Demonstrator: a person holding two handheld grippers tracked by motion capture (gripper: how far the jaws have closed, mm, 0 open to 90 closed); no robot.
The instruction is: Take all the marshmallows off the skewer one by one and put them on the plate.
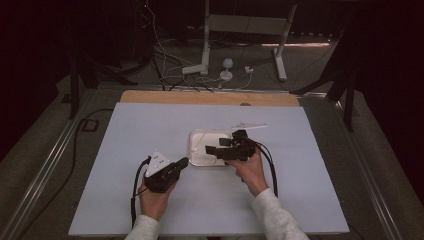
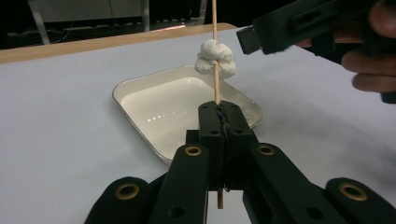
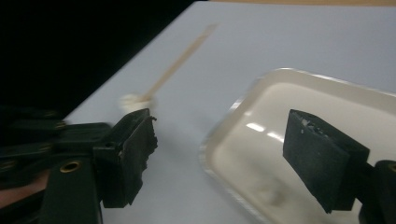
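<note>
Jaws of left gripper (image 2: pixel 219 116) pinched upright skewer (image 2: pixel 215 28); marshmallow (image 2: pixel 214 59) above; right gripper (image 3: pixel 217 158) spread, beside it, over tray (image 2: pixel 140 93).

From above, my left gripper (image 1: pixel 184 162) sits near the front of the pale blue table (image 1: pixel 125 200), its tip pointing toward the white tray (image 1: pixel 196 136) and just short of the tray's near left corner. My right gripper (image 1: pixel 211 151) lies across the tray's near right part, jaws spread and aimed left. My hands and light sleeves come in from the bottom edge. Cables trail from both grippers.
</note>
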